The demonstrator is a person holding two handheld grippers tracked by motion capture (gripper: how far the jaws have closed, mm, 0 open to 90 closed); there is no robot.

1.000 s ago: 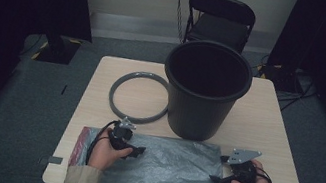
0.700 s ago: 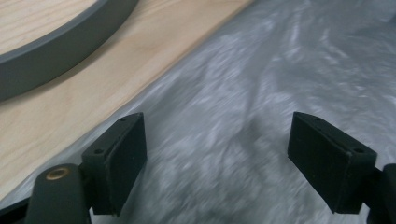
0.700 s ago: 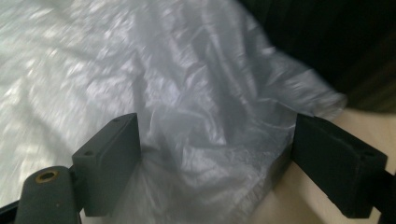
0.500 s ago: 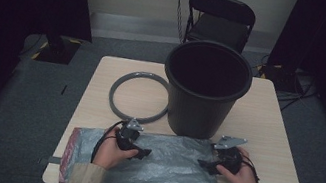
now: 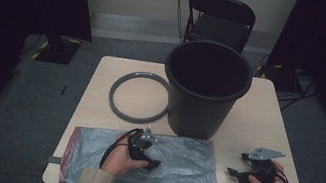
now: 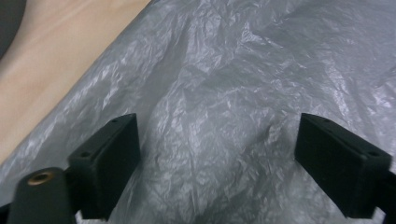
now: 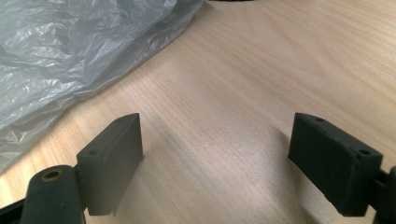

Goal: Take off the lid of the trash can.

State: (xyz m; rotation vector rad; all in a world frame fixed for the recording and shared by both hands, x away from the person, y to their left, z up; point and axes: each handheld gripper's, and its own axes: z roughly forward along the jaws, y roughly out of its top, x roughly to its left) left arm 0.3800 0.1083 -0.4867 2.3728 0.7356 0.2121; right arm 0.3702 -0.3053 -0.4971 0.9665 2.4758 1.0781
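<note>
Since the earlier frame, the left gripper (image 5: 154,163) has slid onto the middle of the grey bag (image 5: 178,168), its jaws just opening, nothing pinched. Bag lies flat in front of the bin (image 5: 204,91), ring (image 5: 139,96) left of it. Right gripper (image 5: 233,173) retreated right of the bag, jaws apart. Lining the bin remains undone.

A thin, crinkled plastic bag (image 6: 224,93) with a glossy grey sheen is seen between the matt black fingers (image 6: 109,163) of the left gripper (image 6: 219,168). Pale, smooth wood-grain table (image 7: 243,93) is shown between the right gripper (image 7: 219,163) fingers. The bin (image 5: 203,96) and ring (image 5: 138,96) look to be dull dark plastic.
</note>
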